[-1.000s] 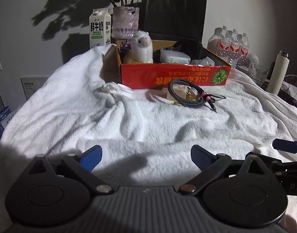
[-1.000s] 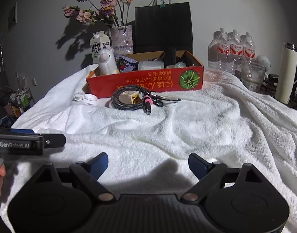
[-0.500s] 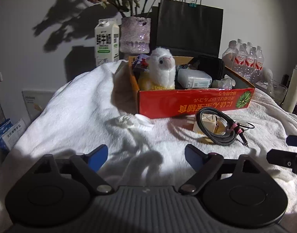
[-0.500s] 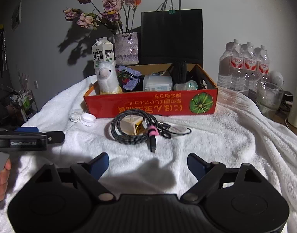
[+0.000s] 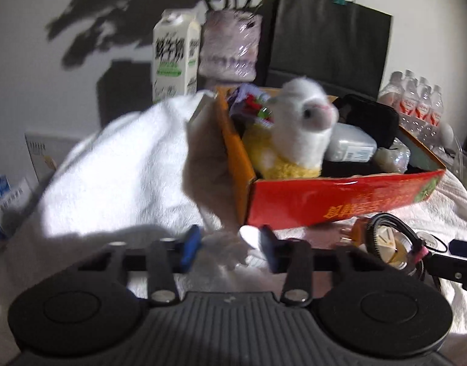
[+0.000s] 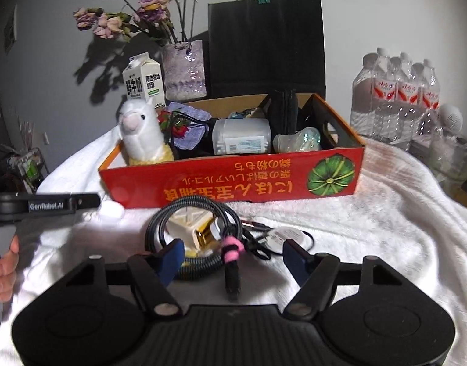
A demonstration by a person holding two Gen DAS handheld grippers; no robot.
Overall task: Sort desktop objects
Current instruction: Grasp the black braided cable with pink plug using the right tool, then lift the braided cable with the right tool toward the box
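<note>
Already sorted: the red cardboard box (image 6: pixel 233 180) at the far middle of the towel holds an alpaca plush (image 6: pixel 141 134), a white tub, a black pouch and a few smaller things.
Left to sort: a coiled cable (image 6: pixel 193 238) around a white plug, and a white crumpled item with a lid (image 5: pixel 230 244), all lying on the white towel (image 6: pixel 386 228) just in front of the box.
Left gripper (image 5: pixel 230 244): tilted down, jaws closing around the white crumpled item, pads not clearly pressing yet.
Right gripper (image 6: pixel 233 251): tilted down, jaws closing over the cable's near edge, still apart.
</note>
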